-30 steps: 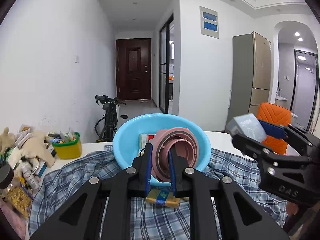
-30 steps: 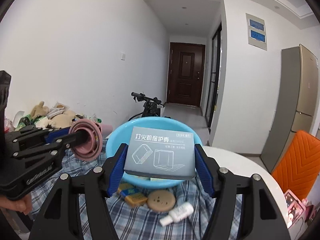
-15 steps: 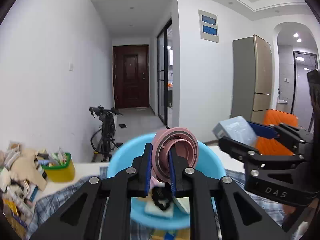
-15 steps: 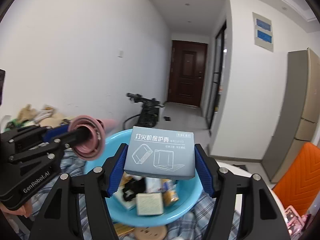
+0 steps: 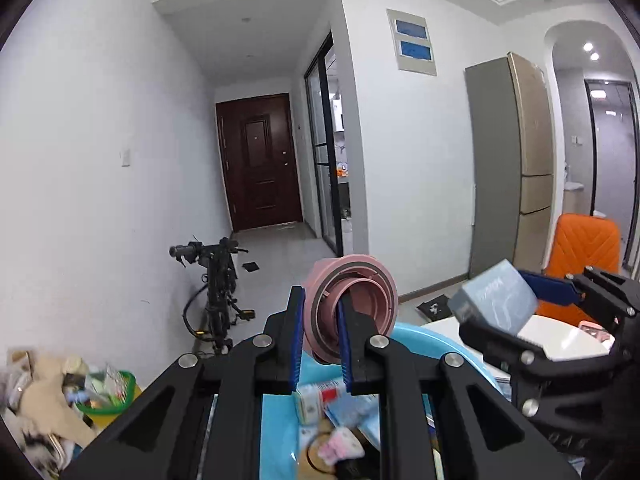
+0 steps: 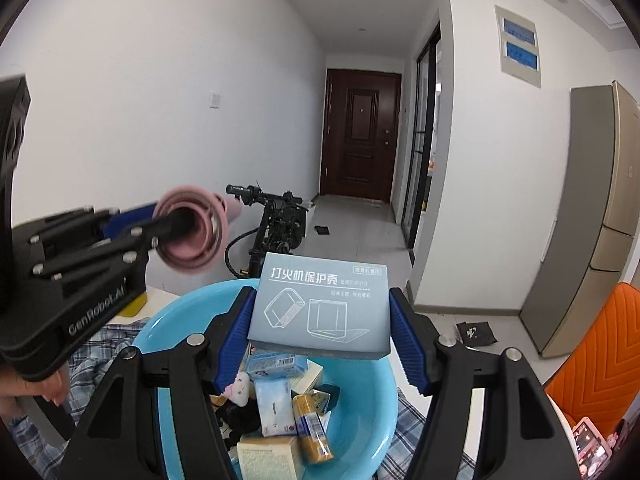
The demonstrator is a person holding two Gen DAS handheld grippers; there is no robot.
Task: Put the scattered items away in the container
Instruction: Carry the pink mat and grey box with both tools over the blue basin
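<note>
White walls and a hallway with a dark door [image 6: 360, 136] fill the background. Below, a blue basin [image 6: 168, 320] sits on a checked cloth [image 6: 96, 344], already holding packets and small boxes. Both held items hang above it, so the drop-off step looks at hand. The right gripper [image 6: 320, 320] is clamped on a grey box [image 6: 324, 304] across its width; the left gripper [image 5: 318, 332] pinches the wall of a pink lid [image 5: 356, 300]. Next, each should lower over the basin and spread its fingers.
</note>
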